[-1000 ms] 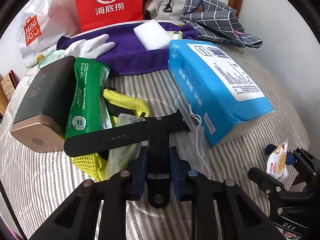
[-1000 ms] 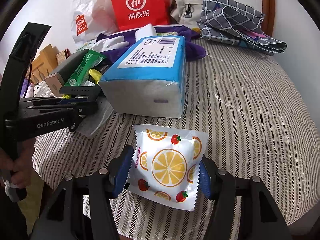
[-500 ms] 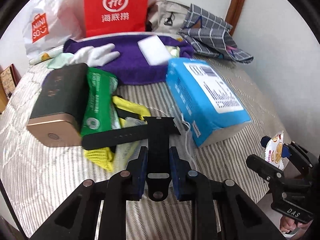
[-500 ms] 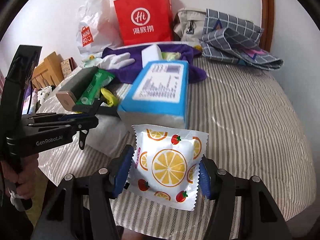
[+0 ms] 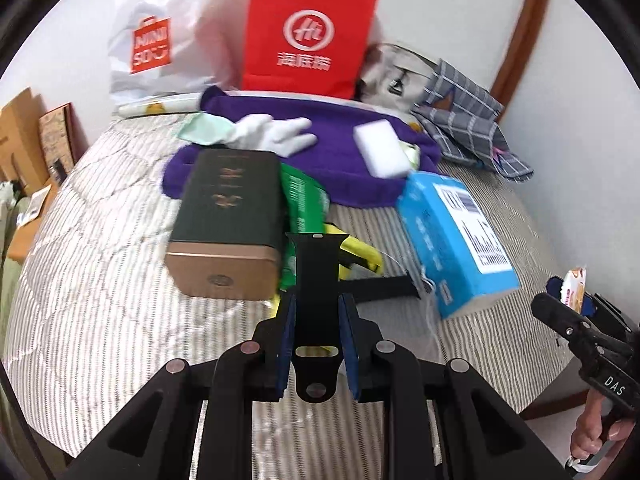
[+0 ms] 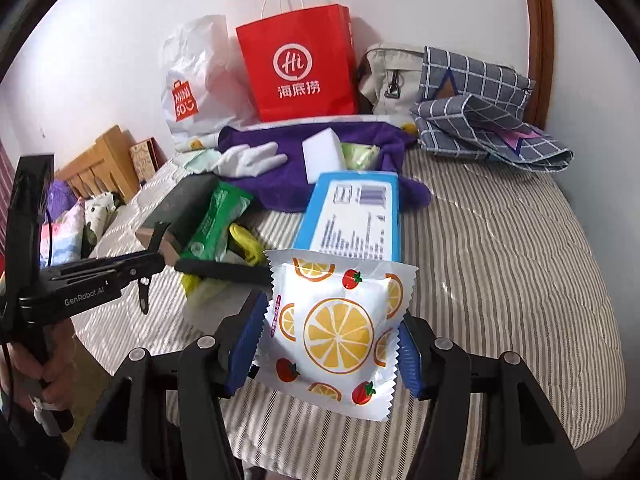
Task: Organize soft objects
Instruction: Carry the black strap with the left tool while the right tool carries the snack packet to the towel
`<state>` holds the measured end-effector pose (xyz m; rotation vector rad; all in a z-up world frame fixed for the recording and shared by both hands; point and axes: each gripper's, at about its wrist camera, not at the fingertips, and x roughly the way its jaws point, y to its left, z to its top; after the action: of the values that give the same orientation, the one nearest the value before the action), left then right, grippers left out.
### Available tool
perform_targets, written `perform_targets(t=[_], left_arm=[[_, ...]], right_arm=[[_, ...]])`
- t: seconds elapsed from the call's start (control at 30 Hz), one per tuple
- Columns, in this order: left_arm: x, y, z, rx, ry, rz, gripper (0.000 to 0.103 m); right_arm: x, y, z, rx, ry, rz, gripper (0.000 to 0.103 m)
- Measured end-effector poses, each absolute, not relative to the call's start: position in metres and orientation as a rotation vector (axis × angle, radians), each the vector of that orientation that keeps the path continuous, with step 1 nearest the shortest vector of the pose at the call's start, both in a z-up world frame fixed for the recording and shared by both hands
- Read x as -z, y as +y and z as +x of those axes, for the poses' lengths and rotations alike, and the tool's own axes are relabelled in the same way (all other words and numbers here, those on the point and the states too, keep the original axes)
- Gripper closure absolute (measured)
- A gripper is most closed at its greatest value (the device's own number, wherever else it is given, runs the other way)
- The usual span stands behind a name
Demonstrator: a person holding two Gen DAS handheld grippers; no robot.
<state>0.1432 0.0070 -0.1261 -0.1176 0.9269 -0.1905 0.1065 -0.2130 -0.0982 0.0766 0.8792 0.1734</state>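
Observation:
My left gripper (image 5: 316, 340) is shut on a black watch strap (image 5: 316, 276) and holds it upright above the striped bed (image 5: 100, 280). A second black strap (image 5: 384, 284) lies on the bed beyond it. My right gripper (image 6: 332, 340) is shut on a white packet with orange and tomato prints (image 6: 340, 320), held above the bed's near edge. The right gripper with its packet also shows at the right of the left wrist view (image 5: 572, 292). The left gripper shows at the left of the right wrist view (image 6: 148, 276).
On the bed lie a dark green box (image 5: 228, 216), a green wipes pack (image 5: 300, 208), a yellow mesh item (image 5: 360, 252), a blue tissue pack (image 5: 452, 236), a purple towel (image 5: 332, 160) with a white glove (image 5: 276, 132) and white sponge (image 5: 380, 152). A red bag (image 5: 308, 36), white bag (image 5: 152, 44) and checked cloth (image 5: 468, 120) stand behind.
My left gripper has lifted and drawn back with one strap, which has come apart from the other strap left on the bed. My right gripper has also pulled back with its packet.

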Motion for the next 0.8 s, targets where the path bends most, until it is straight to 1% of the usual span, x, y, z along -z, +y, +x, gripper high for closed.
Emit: perform_targets(t=[0.33,0.8], left_arm=[[0.112,0.040,0.159,0.143,0.907,-0.160,0.082],[0.084,0.059,0.208,0.113,0.865,-0.168,0.082]], right_arm=[[0.078,-0.208,0.136,-0.145,0.869,0.080,0.044],[0.053,-0.195,0.189,-0.147,0.838,0.043,0.044]])
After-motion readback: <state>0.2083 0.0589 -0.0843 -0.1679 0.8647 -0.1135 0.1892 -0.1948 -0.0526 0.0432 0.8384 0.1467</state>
